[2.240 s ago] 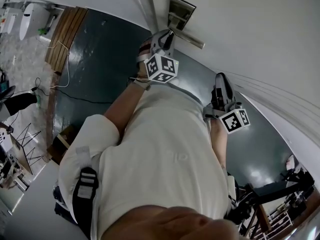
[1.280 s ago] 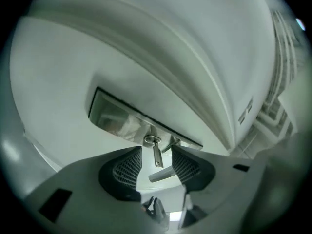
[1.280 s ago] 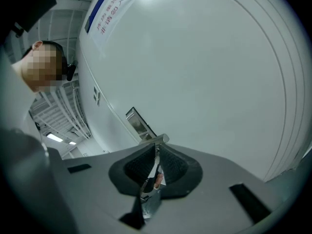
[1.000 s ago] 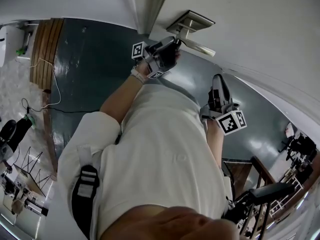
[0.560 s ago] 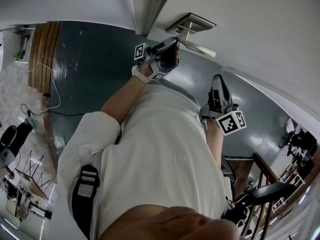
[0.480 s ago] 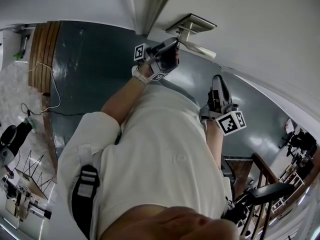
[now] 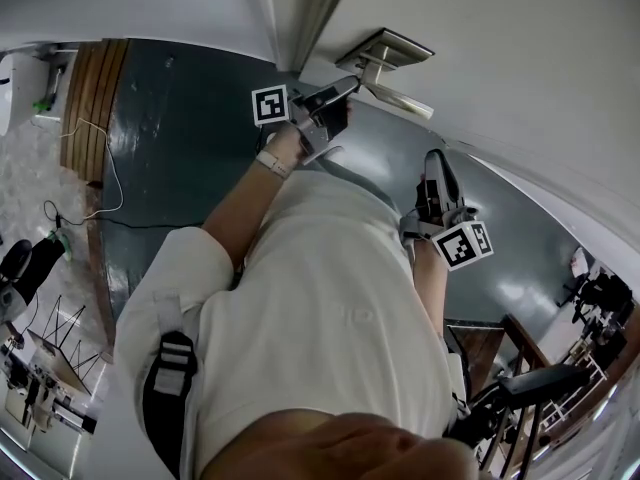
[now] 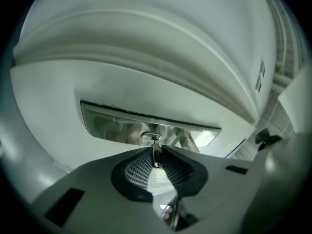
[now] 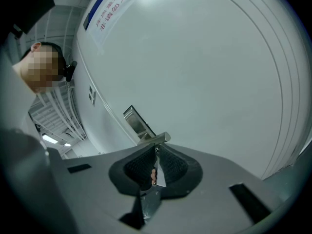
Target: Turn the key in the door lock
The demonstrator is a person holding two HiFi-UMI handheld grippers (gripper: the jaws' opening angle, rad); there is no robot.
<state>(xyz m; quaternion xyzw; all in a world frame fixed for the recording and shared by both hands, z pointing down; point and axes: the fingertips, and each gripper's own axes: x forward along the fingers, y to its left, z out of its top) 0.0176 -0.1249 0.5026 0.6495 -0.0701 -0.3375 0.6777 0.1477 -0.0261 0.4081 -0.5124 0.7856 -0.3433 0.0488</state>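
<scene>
A brushed-metal lock plate (image 8: 107, 123) on the white door (image 7: 520, 58) holds a key (image 8: 156, 156) in its keyhole (image 8: 151, 137). My left gripper (image 8: 156, 152) is shut on the key's head, with the ribbed pads pressing both faces. Its jaws have just closed in from wide and eased a little, with the key between them. In the head view the left gripper (image 7: 335, 96) reaches up to the plate (image 7: 385, 46), just beside the lever handle (image 7: 400, 98). My right gripper (image 7: 438, 163) hangs lower right, away from the lock. Its jaws (image 9: 156, 152) are shut with nothing in them, pointing toward the handle (image 9: 155, 139).
The dark grey floor (image 7: 180, 138) runs left of the door, with wooden boards (image 7: 90, 98) and a loose cable (image 7: 105, 183) farther left. Dark stands and a railing (image 7: 540, 378) fill the lower right. A printed sign (image 9: 105, 11) is on the door. A person (image 9: 41, 67) shows at the left edge.
My left gripper rose to the lock plate, then rolled there, so its marker cube now faces up and left. The right gripper kept still.
</scene>
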